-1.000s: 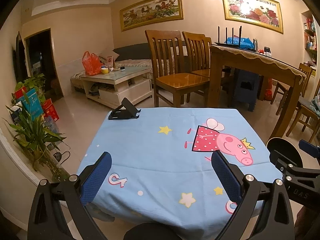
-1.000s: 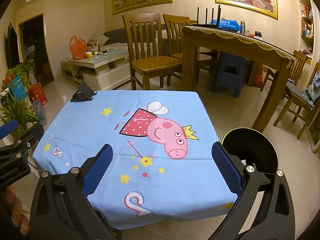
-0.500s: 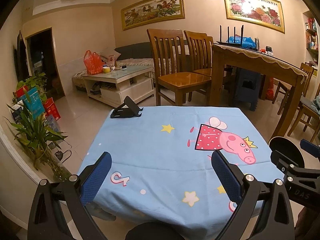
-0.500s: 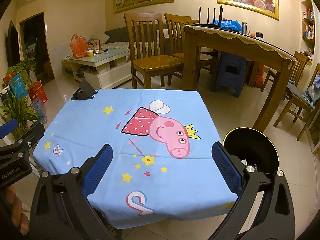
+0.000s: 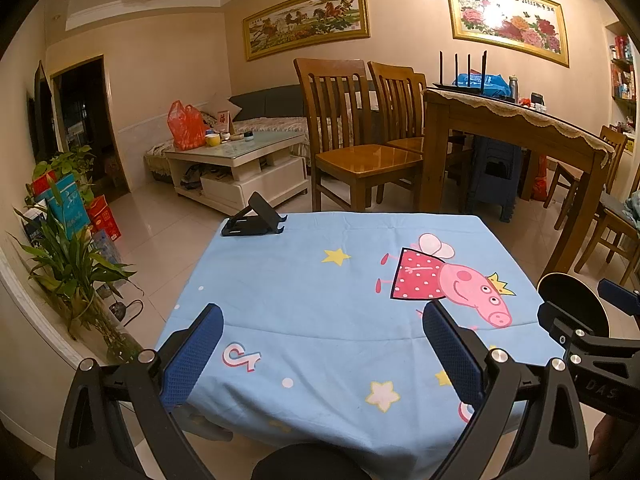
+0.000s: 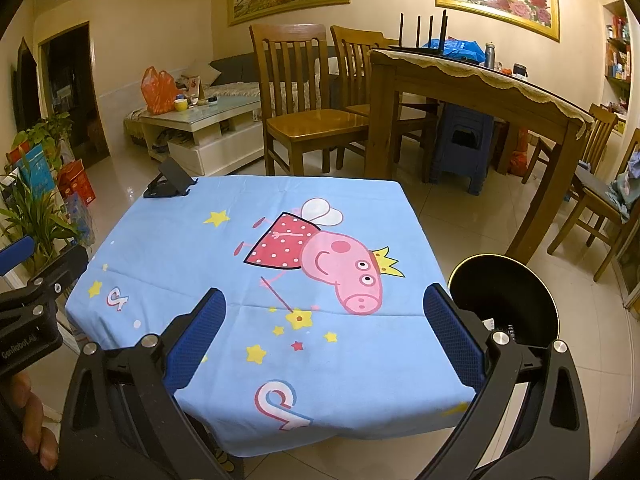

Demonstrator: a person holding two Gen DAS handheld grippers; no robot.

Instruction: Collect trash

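Living-room worktop bare of trash; both jaws apart, empty. Black bin at 3 o'clock; scan elsewhere before reaching.

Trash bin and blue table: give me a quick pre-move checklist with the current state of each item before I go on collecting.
1. Left tool open and empty: ok, the pads stand wide apart with nothing between them.
2. Right tool open and empty: ok, same.
3. Trash bin reachable: ok, it stands on the floor beside the table's right edge, mouth open.
4. Trash on the blue tablecloth: not ok, no piece of trash shows on it in either view.
5. Black phone stand: ok, it sits at the far left corner, clear of both tools.
6. Bin contents: cannot tell, the inside is too dark.
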